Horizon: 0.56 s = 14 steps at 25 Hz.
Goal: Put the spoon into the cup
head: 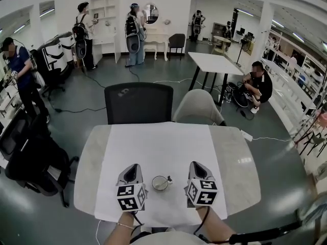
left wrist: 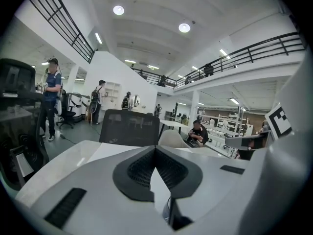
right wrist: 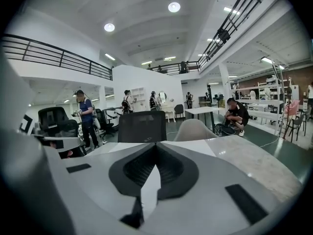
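A small round cup (head: 160, 183) stands on the white cloth (head: 158, 147) near the table's front edge, between my two grippers. A short thin piece that looks like the spoon's handle (head: 168, 178) sticks out over the cup's right rim; the rest of the spoon is too small to make out. My left gripper (head: 132, 168) rests just left of the cup, its jaws shut with nothing between them (left wrist: 155, 150). My right gripper (head: 196, 166) rests just right of the cup, also shut and holding nothing (right wrist: 156, 145).
The pale table (head: 240, 162) has a black office chair (head: 139, 102) and a grey chair (head: 197, 107) pushed against its far side. Another black chair (head: 30, 157) stands at the left. Several people are farther off in the room.
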Available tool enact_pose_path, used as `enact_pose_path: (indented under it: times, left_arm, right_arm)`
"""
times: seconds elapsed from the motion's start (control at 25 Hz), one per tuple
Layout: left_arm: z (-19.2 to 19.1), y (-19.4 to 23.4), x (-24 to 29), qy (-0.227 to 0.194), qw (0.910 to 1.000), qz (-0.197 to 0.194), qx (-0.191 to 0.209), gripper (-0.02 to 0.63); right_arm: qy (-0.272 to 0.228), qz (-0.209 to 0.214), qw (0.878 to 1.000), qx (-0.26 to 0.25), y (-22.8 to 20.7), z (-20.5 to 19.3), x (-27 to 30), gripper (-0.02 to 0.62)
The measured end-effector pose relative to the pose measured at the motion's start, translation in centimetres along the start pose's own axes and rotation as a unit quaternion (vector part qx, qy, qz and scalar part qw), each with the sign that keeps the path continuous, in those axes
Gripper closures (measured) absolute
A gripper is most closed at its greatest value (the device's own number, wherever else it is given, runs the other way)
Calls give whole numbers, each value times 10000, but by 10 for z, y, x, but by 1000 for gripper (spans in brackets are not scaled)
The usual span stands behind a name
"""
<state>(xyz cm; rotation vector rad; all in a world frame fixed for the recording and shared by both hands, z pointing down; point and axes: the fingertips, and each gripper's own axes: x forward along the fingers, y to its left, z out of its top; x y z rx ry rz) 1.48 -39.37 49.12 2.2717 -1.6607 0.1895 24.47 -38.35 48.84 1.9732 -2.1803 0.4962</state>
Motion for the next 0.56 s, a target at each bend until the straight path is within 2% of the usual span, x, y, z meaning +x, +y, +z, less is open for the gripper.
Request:
enact_pose_path:
  times: [0.56]
  left_arm:
    - [-6, 0, 0, 14, 10000, -3, -16, 595]
  right_arm:
    - [56, 34, 10000, -58, 4, -7, 1, 565]
